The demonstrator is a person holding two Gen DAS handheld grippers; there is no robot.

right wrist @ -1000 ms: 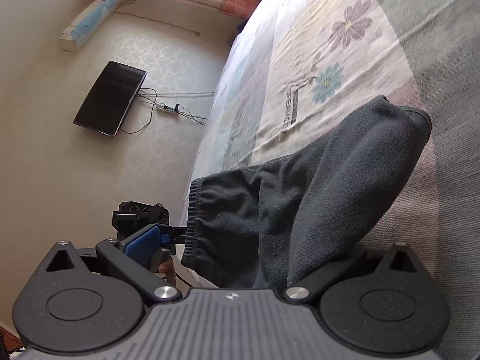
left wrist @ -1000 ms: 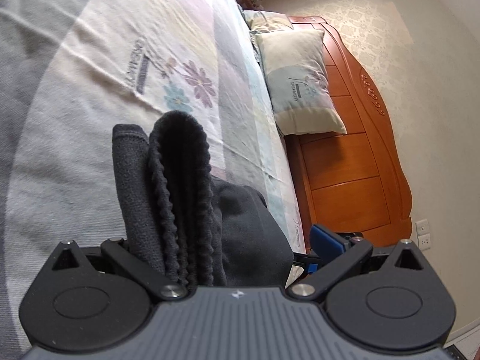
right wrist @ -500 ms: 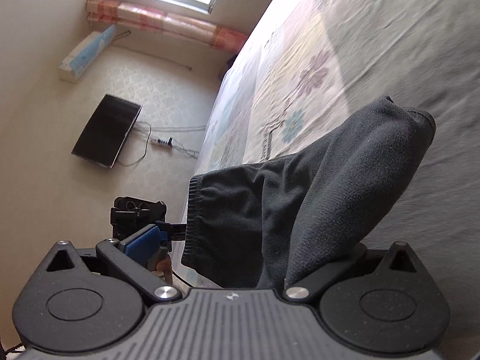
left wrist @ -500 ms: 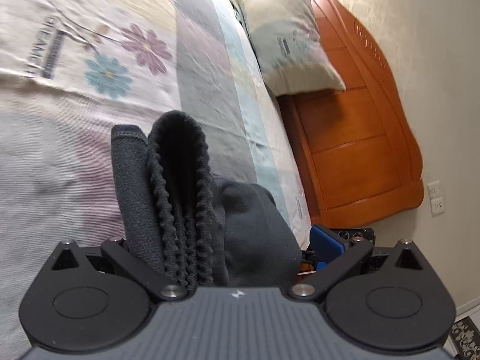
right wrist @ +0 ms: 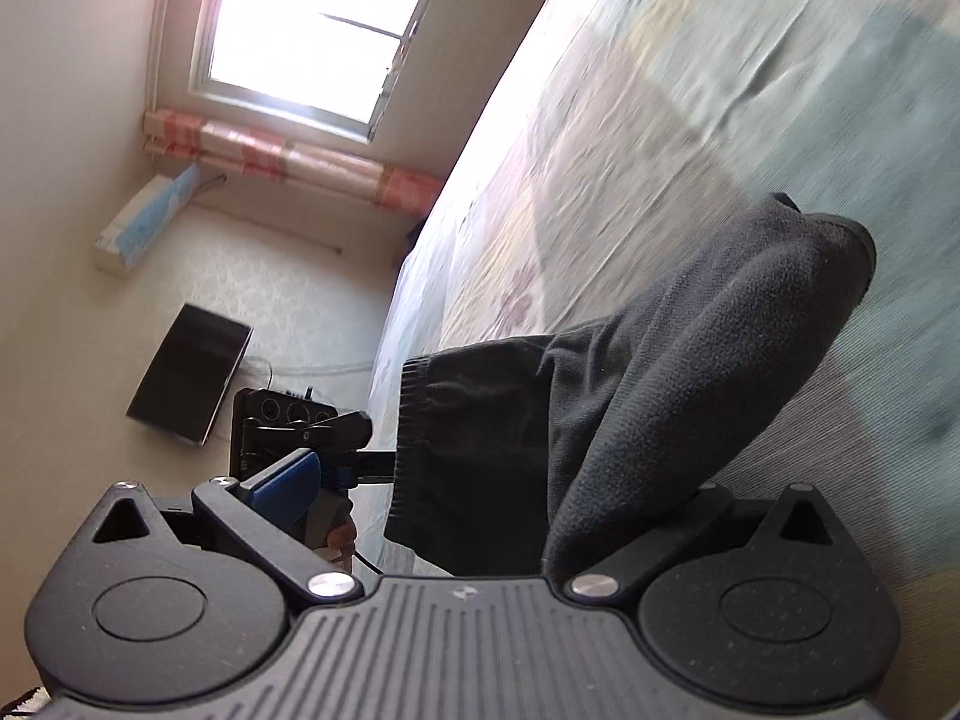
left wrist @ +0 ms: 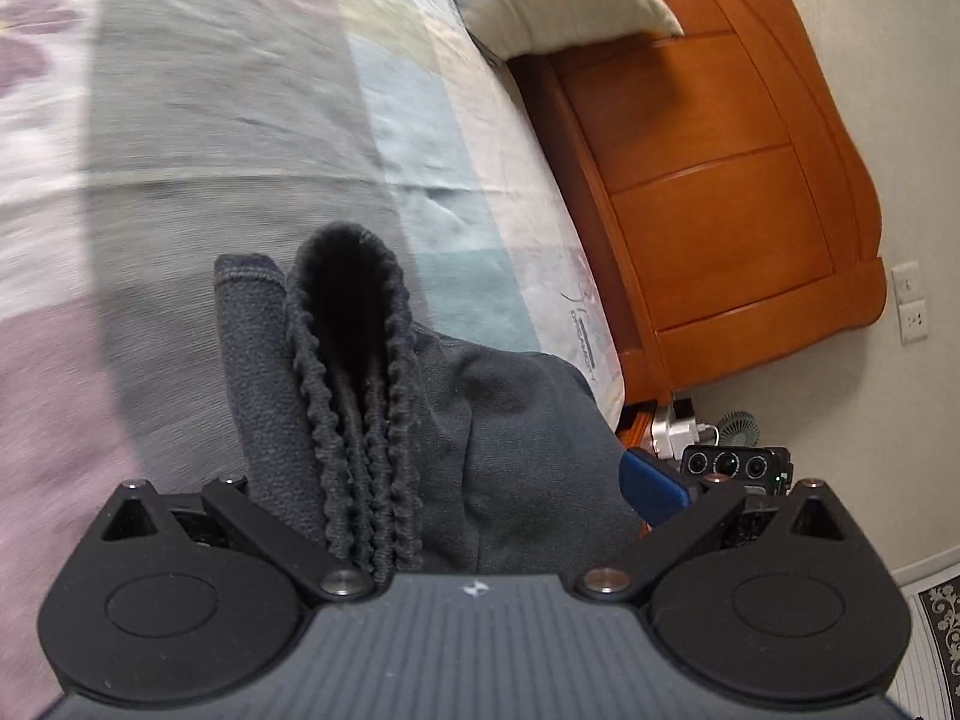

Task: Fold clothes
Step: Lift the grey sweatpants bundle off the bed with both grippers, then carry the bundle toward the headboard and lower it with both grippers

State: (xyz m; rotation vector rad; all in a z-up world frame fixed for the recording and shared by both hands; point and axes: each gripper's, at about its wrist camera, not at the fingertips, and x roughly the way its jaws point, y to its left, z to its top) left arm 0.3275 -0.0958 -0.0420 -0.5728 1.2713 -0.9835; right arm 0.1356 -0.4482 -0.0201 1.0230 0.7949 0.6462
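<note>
A dark grey garment (left wrist: 510, 438) with a ribbed elastic waistband (left wrist: 354, 420) hangs above the bed, stretched between both grippers. My left gripper (left wrist: 414, 516) is shut on the bunched waistband end, and the cloth hides its fingertips. My right gripper (right wrist: 600, 528) is shut on the other end, where a thick fold of the garment (right wrist: 708, 372) rises from its jaws. In each wrist view the other gripper shows beside the cloth: a blue part (left wrist: 651, 489) at the right, and a blue part (right wrist: 288, 474) at the left with a hand below it.
The bed (left wrist: 210, 138) has a pastel patchwork sheet with flowers. A pillow (left wrist: 552, 0) leans on the orange wooden headboard (left wrist: 720, 180). Wall sockets (left wrist: 909, 306) and a small fan (left wrist: 738, 426) are beyond it. The right wrist view shows a window (right wrist: 312, 30) and a dark screen (right wrist: 189, 372).
Both grippers have swung along the bed with the garment held as before. The left view now faces the headboard, the right view the window. The sheet is motion-blurred.
</note>
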